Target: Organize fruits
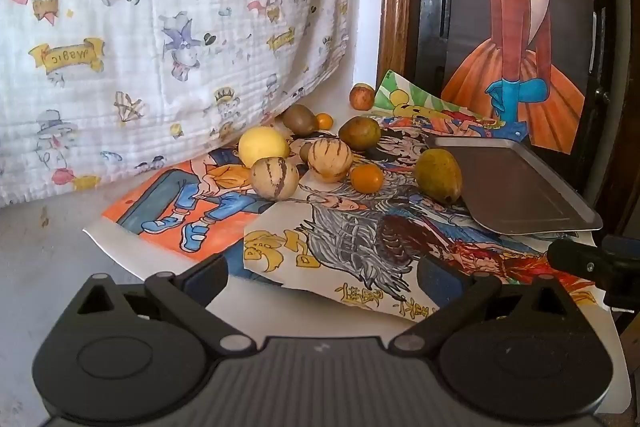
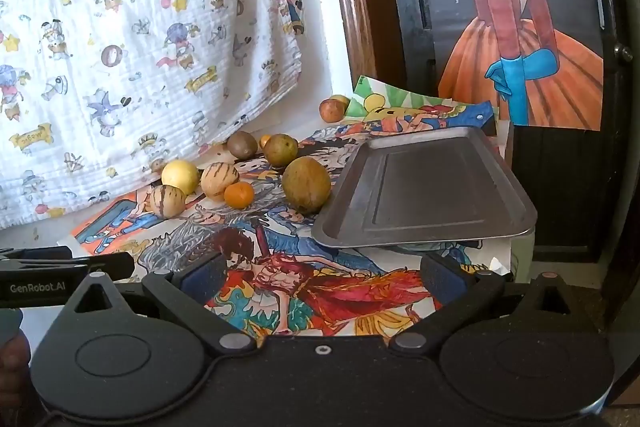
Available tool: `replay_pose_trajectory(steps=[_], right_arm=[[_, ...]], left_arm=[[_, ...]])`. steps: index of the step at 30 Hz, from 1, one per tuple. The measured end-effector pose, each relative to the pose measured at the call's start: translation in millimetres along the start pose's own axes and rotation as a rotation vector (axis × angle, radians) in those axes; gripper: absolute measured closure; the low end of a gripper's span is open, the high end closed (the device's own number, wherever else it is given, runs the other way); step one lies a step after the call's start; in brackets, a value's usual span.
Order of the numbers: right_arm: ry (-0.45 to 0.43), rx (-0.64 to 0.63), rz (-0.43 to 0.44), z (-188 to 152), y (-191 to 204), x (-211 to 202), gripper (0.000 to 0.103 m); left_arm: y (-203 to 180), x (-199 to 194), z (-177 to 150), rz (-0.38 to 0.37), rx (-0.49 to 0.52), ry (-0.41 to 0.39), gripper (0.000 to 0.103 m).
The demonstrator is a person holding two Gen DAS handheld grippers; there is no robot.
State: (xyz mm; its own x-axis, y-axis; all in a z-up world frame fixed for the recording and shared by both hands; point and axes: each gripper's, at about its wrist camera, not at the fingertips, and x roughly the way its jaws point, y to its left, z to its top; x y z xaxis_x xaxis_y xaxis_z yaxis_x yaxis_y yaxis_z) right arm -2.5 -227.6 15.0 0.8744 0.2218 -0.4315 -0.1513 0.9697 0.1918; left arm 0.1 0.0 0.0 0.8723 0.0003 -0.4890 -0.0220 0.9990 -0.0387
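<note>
Behind the desk (image 1: 48, 259) hung a printed cloth (image 1: 160, 27), and drawings (image 2: 280, 279) covered the top. On them sat the tray (image 2: 432, 191), empty, at the right. Just left of it the fruits (image 1: 332, 159) lay loose in a cluster: a green one touching the tray rim, two striped, one yellow, small orange ones. Left tongs (image 1: 324, 275) gaped wide, empty; right tongs (image 2: 324, 275) likewise, both short of the fruit.

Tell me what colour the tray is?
Plain silvery grey metal tray, nothing on it; it shows best in the right wrist view.
</note>
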Motion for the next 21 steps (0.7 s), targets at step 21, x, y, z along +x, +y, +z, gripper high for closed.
replay_pose_trajectory(steps=[21], right_arm=[[0.018,0.008,-0.002,-1.0,-0.4,4.0,0.000]], left_arm=[[5.6,4.0,-7.1,0.002,0.001,0.007,0.000]])
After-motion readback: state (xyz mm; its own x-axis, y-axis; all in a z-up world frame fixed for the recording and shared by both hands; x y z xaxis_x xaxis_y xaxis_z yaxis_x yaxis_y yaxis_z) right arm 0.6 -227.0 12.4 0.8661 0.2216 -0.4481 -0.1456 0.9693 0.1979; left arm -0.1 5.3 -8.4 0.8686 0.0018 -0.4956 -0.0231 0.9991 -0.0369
